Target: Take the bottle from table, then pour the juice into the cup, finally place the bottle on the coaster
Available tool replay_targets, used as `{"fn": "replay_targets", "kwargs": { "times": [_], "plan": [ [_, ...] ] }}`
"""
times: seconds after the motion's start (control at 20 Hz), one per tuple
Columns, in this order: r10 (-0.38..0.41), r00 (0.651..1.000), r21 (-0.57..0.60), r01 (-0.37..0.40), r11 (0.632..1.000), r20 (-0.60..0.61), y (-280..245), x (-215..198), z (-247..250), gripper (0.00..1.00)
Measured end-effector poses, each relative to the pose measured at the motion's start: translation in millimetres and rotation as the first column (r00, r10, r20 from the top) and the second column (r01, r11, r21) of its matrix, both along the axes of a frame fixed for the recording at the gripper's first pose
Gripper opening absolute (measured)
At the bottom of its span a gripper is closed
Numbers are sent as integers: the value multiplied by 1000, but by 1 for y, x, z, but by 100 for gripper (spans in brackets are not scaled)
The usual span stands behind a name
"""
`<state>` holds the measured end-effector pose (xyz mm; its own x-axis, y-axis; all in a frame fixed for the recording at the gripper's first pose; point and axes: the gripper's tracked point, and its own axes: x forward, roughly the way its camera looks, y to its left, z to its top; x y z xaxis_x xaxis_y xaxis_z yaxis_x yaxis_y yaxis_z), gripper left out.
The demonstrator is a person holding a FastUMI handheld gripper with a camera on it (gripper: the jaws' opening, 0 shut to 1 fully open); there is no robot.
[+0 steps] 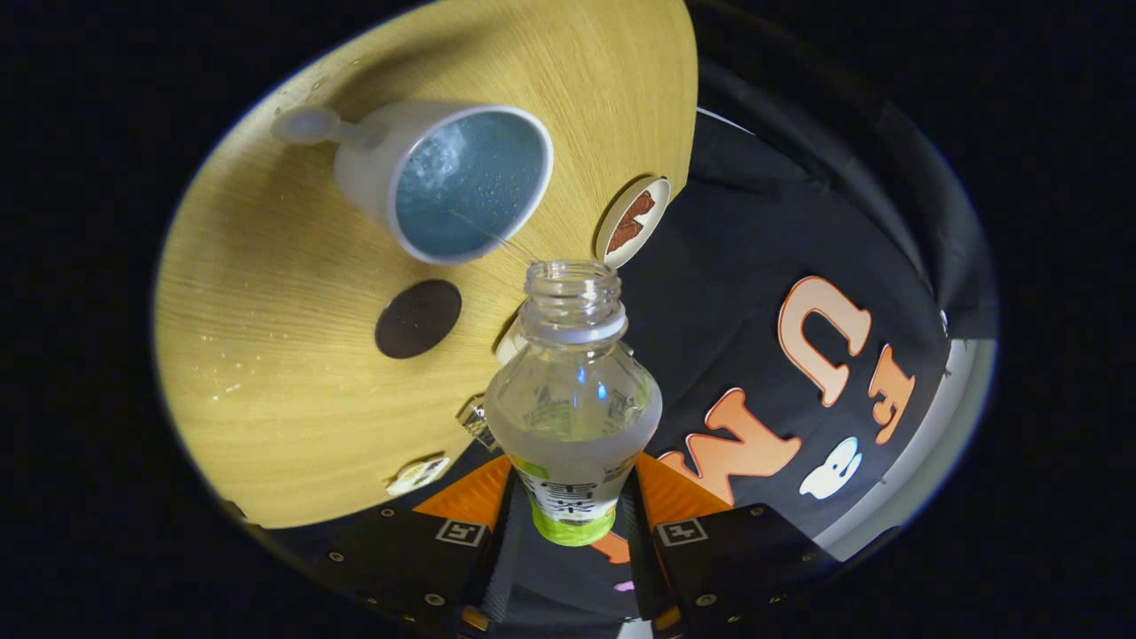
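Note:
My gripper (572, 519) is shut on a clear plastic bottle (572, 399) with a green and white label, both fingers pressing its lower body. The bottle is uncapped; its open neck (572, 293) points ahead and the whole view is rolled over, so the table stands tilted. A white cup (444, 182) with a handle and a blue inside sits on the wooden table (266, 311) beyond the bottle's mouth. It holds pale liquid with bubbles. A dark round coaster (418, 318) lies on the table between the cup and the bottle, a little to the side of the neck.
A white round disc with a brown mark (632, 222) lies at the table's edge, just beyond the bottle's mouth. A small white tag (417, 475) sits near the table's rim by one finger. The black booth cloth hangs past the table's edge.

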<state>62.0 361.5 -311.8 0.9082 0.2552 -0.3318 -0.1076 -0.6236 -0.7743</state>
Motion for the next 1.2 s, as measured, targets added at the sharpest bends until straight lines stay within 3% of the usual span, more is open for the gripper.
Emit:
{"fn": "replay_targets", "kwargs": {
  "times": [0.15, 0.3, 0.5, 0.6, 0.75, 0.9, 1.05, 1.15, 1.2],
  "plan": [
    [-44, 998, 112, 48, 993, -43, -4, -4, 2, 55],
    [-139, 978, 251, 175, 952, -152, -19, -4, 0, 55],
    [-227, 900, 469, 393, 791, -372, -29, -10, 6, 55],
    [-223, 847, 556, 494, 669, -483, -31, -9, 12, 55],
    [-135, 719, 634, 673, 382, -682, -27, 0, 17, 56],
    [-49, 599, 588, 796, 141, -799, -32, 19, 9, 56],
    [39, 505, 502, 862, -69, -862, -38, 44, -4, 55],
    [79, 462, 444, 879, -175, -883, -42, 58, -17, 56],
    [87, 461, 436, 875, -212, -883, -45, 67, -23, 56]
  ]
}}
